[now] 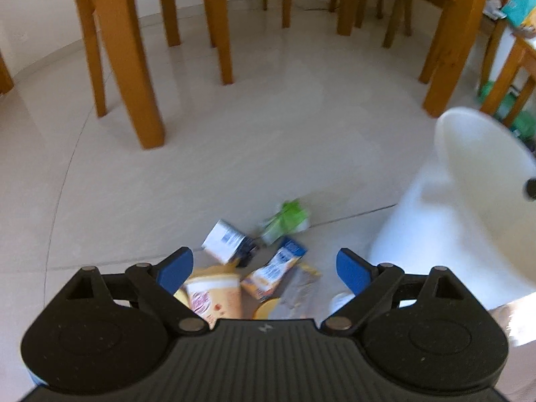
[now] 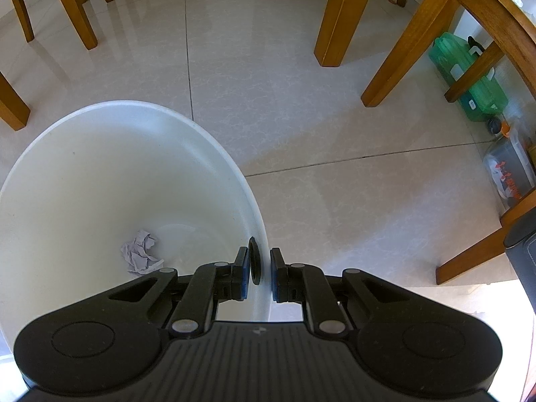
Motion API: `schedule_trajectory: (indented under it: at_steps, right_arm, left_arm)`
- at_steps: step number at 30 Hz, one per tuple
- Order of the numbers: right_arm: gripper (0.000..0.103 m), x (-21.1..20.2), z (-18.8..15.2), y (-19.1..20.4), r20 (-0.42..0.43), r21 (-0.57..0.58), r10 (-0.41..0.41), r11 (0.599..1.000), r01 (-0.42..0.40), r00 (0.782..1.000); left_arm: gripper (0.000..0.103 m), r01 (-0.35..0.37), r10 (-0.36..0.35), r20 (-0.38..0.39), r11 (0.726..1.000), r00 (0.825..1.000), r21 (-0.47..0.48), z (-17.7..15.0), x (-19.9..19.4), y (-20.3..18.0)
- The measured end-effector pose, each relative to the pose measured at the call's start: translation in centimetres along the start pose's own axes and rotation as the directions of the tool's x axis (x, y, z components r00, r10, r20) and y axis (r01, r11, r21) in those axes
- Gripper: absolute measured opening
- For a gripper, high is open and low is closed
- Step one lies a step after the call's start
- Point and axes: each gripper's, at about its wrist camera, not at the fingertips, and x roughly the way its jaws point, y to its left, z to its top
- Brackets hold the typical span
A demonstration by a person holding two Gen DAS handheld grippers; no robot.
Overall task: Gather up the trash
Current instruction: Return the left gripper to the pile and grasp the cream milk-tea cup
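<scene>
Trash lies on the tiled floor in the left wrist view: a white carton (image 1: 225, 240), a green crumpled wrapper (image 1: 286, 218), a blue-and-orange carton (image 1: 273, 273) and a yellow noodle cup (image 1: 214, 298). My left gripper (image 1: 264, 269) hangs open just above this pile, holding nothing. The white bin (image 1: 469, 201) stands to the right of it. In the right wrist view my right gripper (image 2: 259, 274) is shut on the rim of the white bin (image 2: 234, 167), one finger inside, one outside. A crumpled paper ball (image 2: 140, 251) lies at the bin's bottom.
Wooden chair and table legs (image 1: 144, 100) stand on the floor beyond the trash and at the right (image 2: 335, 20). A green plastic case (image 2: 469, 80) and a clear container (image 2: 509, 171) sit under furniture at the far right.
</scene>
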Motion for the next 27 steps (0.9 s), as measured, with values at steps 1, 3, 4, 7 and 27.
schedule_trajectory:
  at_steps: [1, 3, 4, 7, 27]
  right_arm:
    - [0.015, 0.0, 0.0, 0.0, 0.001, -0.002, -0.002, 1.000, 0.002, 1.000]
    - [0.015, 0.0, 0.0, 0.1, 0.002, -0.008, -0.008, 1.000, 0.008, 1.000]
    - [0.015, 0.0, -0.1, 0.2, 0.003, -0.010, -0.010, 1.000, 0.010, 1.000]
    - [0.015, 0.0, -0.1, 0.3, 0.003, -0.013, -0.014, 1.000, 0.014, 1.000]
    - [0.015, 0.0, -0.1, 0.5, 0.001, -0.008, -0.019, 1.000, 0.019, 1.000]
  left_arm:
    - [0.092, -0.014, 0.014, -0.001, 1.000, 1.000, -0.008, -0.6, 0.7, 0.4]
    - [0.092, -0.036, 0.036, -0.006, 0.999, 0.999, -0.038, -2.2, 2.3, 1.4]
    - [0.091, -0.043, 0.042, -0.013, 0.997, 0.999, -0.057, -2.8, 3.0, 1.9]
    - [0.088, -0.064, 0.061, -0.025, 0.993, 0.998, -0.100, -4.9, 5.2, 3.2]
    - [0.066, -0.097, 0.084, -0.066, 0.971, 0.994, -0.219, -8.6, 13.9, 5.2]
